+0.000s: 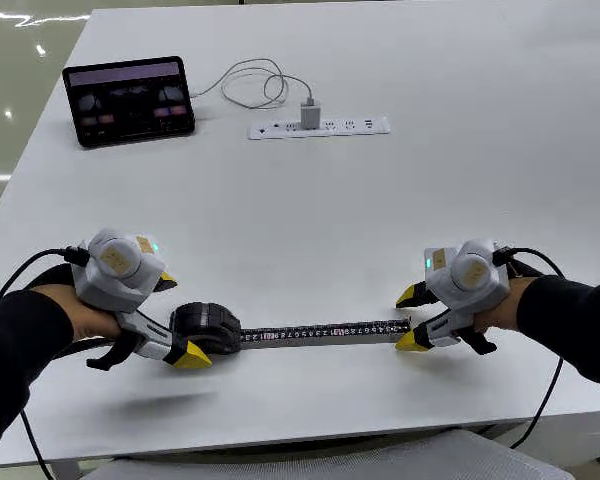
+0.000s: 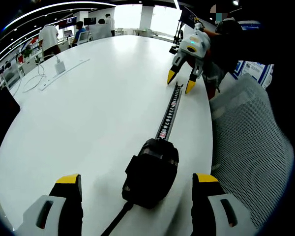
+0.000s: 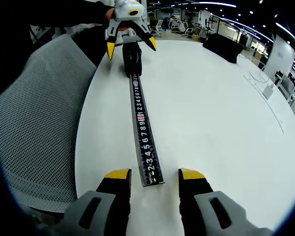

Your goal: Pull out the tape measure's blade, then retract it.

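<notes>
**Two grippers, one at each end of a drawn-out tape blade**

Nearest the person, the grey mesh of a chair (image 1: 330,462) shows below the front edge of the white worktop (image 1: 380,220). Just inside that edge lies the tape measure (image 1: 207,327), a black case. Its blade (image 1: 325,332) is drawn out flat to the right, roughly parallel to the edge, with the numbered face up.

The left gripper (image 1: 180,320), held in a dark-sleeved hand, has its yellow-tipped jaws spread wide on either side of the case. In the left gripper view a gap shows between the case and each jaw, so this gripper grasps nothing.

The right gripper (image 1: 409,319) sits at the blade's free end, its jaws likewise parted. In the right gripper view the blade's end rests on the worktop between the two tips, nearer the left-hand one and clear of both, so it is not pinched.

Farther back, near the middle of the worktop, a white power strip (image 1: 320,127) carries a white charger (image 1: 310,112). Its cable (image 1: 250,85) loops toward a dark tablet (image 1: 130,100), which stands propped at the far left with its screen lit.
</notes>
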Demonstrator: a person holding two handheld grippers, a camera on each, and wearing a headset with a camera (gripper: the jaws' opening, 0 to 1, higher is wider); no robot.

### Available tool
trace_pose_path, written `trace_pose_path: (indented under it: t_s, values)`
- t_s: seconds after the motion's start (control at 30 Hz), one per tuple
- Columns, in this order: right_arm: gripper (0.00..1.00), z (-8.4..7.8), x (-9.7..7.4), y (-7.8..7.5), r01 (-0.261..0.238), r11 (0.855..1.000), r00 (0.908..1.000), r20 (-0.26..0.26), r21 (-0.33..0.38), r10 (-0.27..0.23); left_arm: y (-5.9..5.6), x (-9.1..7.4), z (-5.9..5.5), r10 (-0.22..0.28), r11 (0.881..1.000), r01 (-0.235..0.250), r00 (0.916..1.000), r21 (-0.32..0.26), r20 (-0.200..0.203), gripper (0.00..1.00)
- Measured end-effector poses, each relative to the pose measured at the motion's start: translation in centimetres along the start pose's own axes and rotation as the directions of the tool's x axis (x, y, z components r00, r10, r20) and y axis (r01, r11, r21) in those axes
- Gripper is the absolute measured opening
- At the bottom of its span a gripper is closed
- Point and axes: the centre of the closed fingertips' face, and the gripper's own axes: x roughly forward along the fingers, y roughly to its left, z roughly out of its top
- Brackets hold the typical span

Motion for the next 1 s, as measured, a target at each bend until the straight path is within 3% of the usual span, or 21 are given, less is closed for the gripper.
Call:
trace_pose_path:
  t_s: [0.2,0.37,0.53,0.67,0.73,0.8,0.87,0.97,1.0]
  values:
    - [0.43,0.3,-0.1,-0.1,0.026,0.999,0.9996,0.009,0.044,-0.027,0.1,-0.1,0.5,0.023,0.998,-0.02,0.9988,-0.057,0.044,0.97]
    - [0.5,1.0,-0.8,-1.0,0.095,0.987,0.9938,0.045,0.13,-0.102,0.9,-0.7,1.5,0.085,0.988,-0.068,0.9888,-0.138,0.123,1.0]
    - [0.55,1.1,-1.4,-1.3,0.139,0.972,0.9853,0.072,0.191,-0.155,1.9,-1.5,1.4,0.161,0.968,-0.123,0.9724,-0.218,0.169,1.0]
    - [0.59,0.8,-1.7,-1.1,0.166,0.956,0.9776,0.087,0.241,-0.192,2.3,-2.3,0.9,0.219,0.945,-0.159,0.9568,-0.285,0.191,1.0]
    - [0.61,0.8,-1.9,-0.9,0.183,0.945,0.9706,0.103,0.272,-0.217,2.3,-2.7,0.9,0.234,0.935,-0.157,0.9468,-0.319,0.221,1.0]
    - [0.62,0.6,-2.1,-0.6,0.195,0.94,0.9666,0.108,0.28,-0.232,2.2,-3.0,0.7,0.238,0.932,-0.156,0.9448,-0.327,0.225,1.0]
    - [0.65,0.4,-2.5,-0.8,0.232,0.926,0.9543,0.114,0.299,-0.276,2.0,-3.4,0.5,0.262,0.929,-0.182,0.9385,-0.322,0.225,1.0]
    - [0.67,0.2,-3.0,-1.0,0.259,0.903,0.9405,0.124,0.344,-0.317,1.6,-4.4,0.8,0.298,0.915,-0.195,0.917,-0.354,0.265,1.0]
    - [0.67,0.2,-3.2,-0.9,0.256,0.897,0.9368,0.137,0.36,-0.322,1.3,-4.6,0.6,0.303,0.914,-0.201,0.9156,-0.352,0.265,1.0]
